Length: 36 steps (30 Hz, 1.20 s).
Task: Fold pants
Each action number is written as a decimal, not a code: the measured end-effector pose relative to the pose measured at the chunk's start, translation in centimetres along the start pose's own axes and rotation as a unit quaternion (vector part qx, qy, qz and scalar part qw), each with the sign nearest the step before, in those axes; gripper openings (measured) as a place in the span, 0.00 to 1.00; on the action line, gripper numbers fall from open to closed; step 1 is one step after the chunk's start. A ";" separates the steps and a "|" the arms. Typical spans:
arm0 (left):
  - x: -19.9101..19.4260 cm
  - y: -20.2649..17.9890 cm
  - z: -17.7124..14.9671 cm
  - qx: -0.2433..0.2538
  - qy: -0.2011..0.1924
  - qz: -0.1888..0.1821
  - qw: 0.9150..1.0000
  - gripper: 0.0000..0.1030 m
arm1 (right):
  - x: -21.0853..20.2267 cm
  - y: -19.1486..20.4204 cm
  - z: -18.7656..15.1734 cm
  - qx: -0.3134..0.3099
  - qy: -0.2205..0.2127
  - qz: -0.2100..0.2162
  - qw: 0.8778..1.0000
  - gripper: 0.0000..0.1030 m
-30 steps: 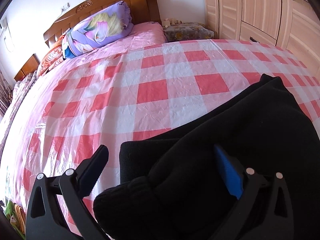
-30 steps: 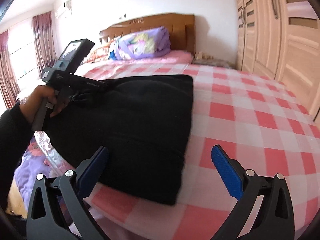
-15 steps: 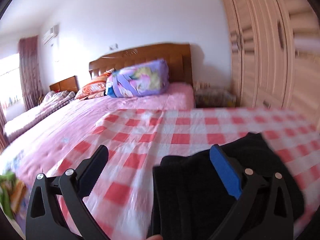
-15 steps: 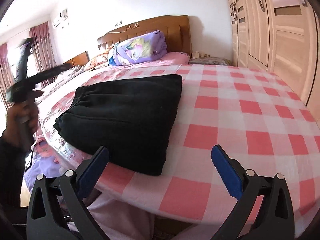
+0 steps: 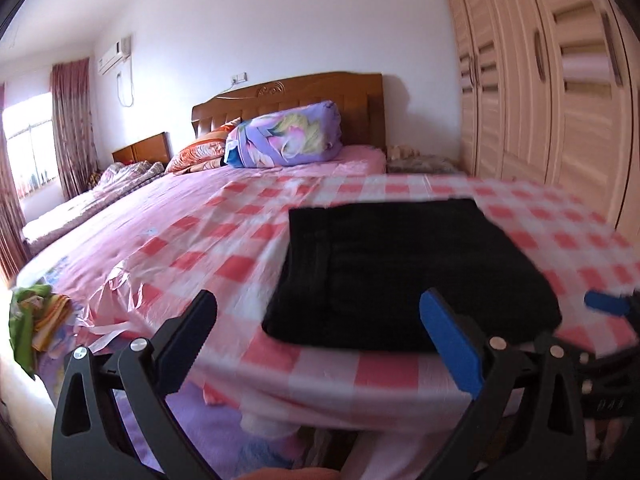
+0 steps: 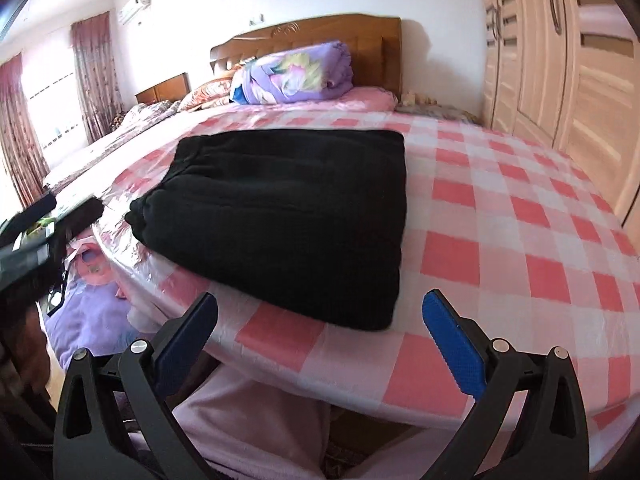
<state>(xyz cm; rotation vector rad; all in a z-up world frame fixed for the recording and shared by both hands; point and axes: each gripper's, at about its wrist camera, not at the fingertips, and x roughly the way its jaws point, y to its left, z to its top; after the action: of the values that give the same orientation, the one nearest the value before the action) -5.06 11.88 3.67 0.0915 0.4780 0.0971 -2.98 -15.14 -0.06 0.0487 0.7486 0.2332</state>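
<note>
Pants [image 6: 288,216] lie as a thick black rectangle near the foot edge of the bed, on the pink checked sheet [image 6: 520,208]. Edges look squared, layers stacked, one rolled hem or cuff at the near-left corner; no loose leg sticks out. I'd judge the folding done or nearly done. Same bundle shows in the left view [image 5: 400,272], flat, nothing touching it.

Left gripper [image 5: 320,344] hangs off the foot of the bed, short of the bundle, fingers spread wide and holding nothing. Right gripper [image 6: 320,340] sits likewise below the near edge, fingers spread wide, nothing between them. Both are apart from the cloth, so the pants rest by their own weight. Probably placed close to the bed edge because that is where the person stands and reaches from. The right gripper's blue tip also pokes into the left view at the far right [image 5: 604,304], blurred; the left tool body shows blurred at the left of the right view.

Sheet looks glossy and crinkled near the corner, maybe plastic-like, so the bundle could slide if nudged. Bundle overhangs nothing that I can see.

Further out: purple floral quilt [image 5: 288,140] rolled against the wooden headboard [image 5: 288,92], orange pillow beside it, wardrobe [image 5: 560,100] along the right wall, curtains [image 5: 72,128] and window at left, second bed beyond. Any remaining step is likely just a pat-down or leaving it there.
</note>
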 end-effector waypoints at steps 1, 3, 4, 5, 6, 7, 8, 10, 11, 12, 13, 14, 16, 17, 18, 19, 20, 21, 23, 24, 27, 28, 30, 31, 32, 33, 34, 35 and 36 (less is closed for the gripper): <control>0.0 -0.3 -0.2 0.006 0.004 -0.005 1.000 0.99 | 0.1 -0.3 -0.2 0.007 0.008 0.006 1.000 0.96; 0.1 -0.9 -0.6 0.019 0.014 -0.015 1.000 0.99 | 0.0 -0.6 -0.6 0.013 0.015 0.005 1.000 0.96; 0.2 -0.8 -0.7 0.020 0.016 -0.016 1.000 0.99 | -0.2 -0.7 -0.7 0.014 0.015 0.004 1.000 0.96; 0.3 -0.9 -0.7 0.019 0.018 -0.020 0.999 0.99 | -0.4 -0.7 -0.8 0.013 0.012 0.003 1.000 0.96; 0.4 -0.9 -0.8 0.017 0.019 -0.022 0.999 0.99 | -0.7 -0.7 -0.9 0.011 0.009 0.002 1.000 0.96; 0.3 -0.9 -0.9 0.016 0.020 -0.023 0.999 0.99 | -0.9 -0.6 -0.9 0.008 0.005 0.000 1.000 0.96; 0.4 -1.0 -0.9 0.018 0.020 -0.024 0.999 0.99 | -1.0 -0.4 -0.9 0.004 0.001 -0.001 1.000 0.96; 0.3 -1.1 -1.0 0.022 0.020 -0.025 0.999 0.99 | -1.2 -0.3 -0.9 -0.002 -0.004 -0.002 1.000 0.96; 0.2 -1.3 -1.0 0.024 0.018 -0.026 0.999 0.99 | -1.3 -0.2 -0.9 -0.004 -0.006 -0.003 1.000 0.96; 0.2 -1.4 -1.0 0.025 0.017 -0.026 0.999 0.99 | -1.4 -0.1 -0.9 -0.006 -0.009 -0.005 1.000 0.96; 0.1 -1.5 -1.0 0.027 0.016 -0.026 0.999 0.99 | -1.6 -0.1 -0.9 -0.007 -0.011 -0.006 1.000 0.96; 0.1 -1.5 -1.0 0.028 0.016 -0.026 0.999 0.99 | -1.7 -0.1 -1.0 -0.007 -0.013 -0.007 1.000 0.96; 0.1 -1.5 -1.0 0.029 0.016 -0.028 0.999 0.99 | -1.9 -0.2 -1.0 -0.007 -0.016 -0.009 1.000 0.96; 0.2 -1.6 -1.0 0.029 0.017 -0.029 0.999 0.99 | -1.9 -0.2 -1.0 -0.007 -0.016 -0.010 1.000 0.96; 0.2 -1.6 -1.0 0.029 0.018 -0.030 0.999 0.99 | -1.9 -0.3 -1.1 -0.007 -0.015 -0.011 1.000 0.96; 0.3 -1.6 -1.1 0.029 0.020 -0.032 0.999 0.99 | -1.9 -0.4 -1.1 -0.006 -0.014 -0.011 1.000 0.96; 0.3 -1.6 -1.1 0.028 0.021 -0.033 0.999 0.99 | -1.9 -0.4 -1.1 -0.006 -0.014 -0.011 1.000 0.96; 0.4 -1.6 -1.1 0.028 0.022 -0.033 0.999 0.99 | -1.9 -0.5 -1.1 -0.005 -0.013 -0.011 1.000 0.96; 0.5 -1.6 -1.1 0.028 0.024 -0.035 0.999 0.99 | -1.8 -0.5 -1.1 -0.004 -0.013 -0.012 1.000 0.96; 0.5 -1.6 -1.1 0.028 0.024 -0.035 0.999 0.99 | -1.8 -0.5 -1.1 -0.004 -0.013 -0.011 1.000 0.96; 0.5 -1.6 -1.1 0.027 0.024 -0.035 0.999 0.99 | -1.8 -0.5 -1.1 -0.005 -0.012 -0.011 1.000 0.96; 0.5 -1.6 -1.1 0.026 0.024 -0.035 0.999 0.99 | -1.8 -0.5 -1.1 -0.005 -0.012 -0.011 1.000 0.96; 0.6 -1.5 -1.1 0.024 0.025 -0.037 0.999 0.99 | -1.7 -0.5 -1.1 -0.004 -0.012 -0.012 1.000 0.96; 0.7 -1.5 -1.2 0.024 0.026 -0.038 0.999 0.99 | -1.7 -0.5 -1.1 -0.004 -0.012 -0.011 1.000 0.96; 0.7 -1.5 -1.2 0.024 0.026 -0.038 0.999 0.99 | -1.7 -0.5 -1.2 -0.003 -0.011 -0.011 1.000 0.96; 0.8 -1.5 -1.2 0.024 0.027 -0.038 0.999 0.99 | -1.7 -0.5 -1.2 -0.003 -0.011 -0.011 1.000 0.96; 0.8 -1.5 -1.2 0.023 0.027 -0.039 0.999 0.99 | -1.7 -0.5 -1.2 -0.003 -0.011 -0.011 1.000 0.96; 0.8 -1.5 -1.2 0.023 0.027 -0.039 0.999 0.99 | -1.7 -0.5 -1.2 -0.003 -0.011 -0.011 1.000 0.96; 0.8 -1.5 -1.2 0.023 0.027 -0.039 0.999 0.99 | -1.7 -0.5 -1.2 -0.003 -0.011 -0.011 1.000 0.96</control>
<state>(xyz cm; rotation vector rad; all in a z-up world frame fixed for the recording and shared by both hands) -4.79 10.55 2.10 0.1155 0.5375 0.0127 -4.88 -16.03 0.14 0.0369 0.7259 0.2133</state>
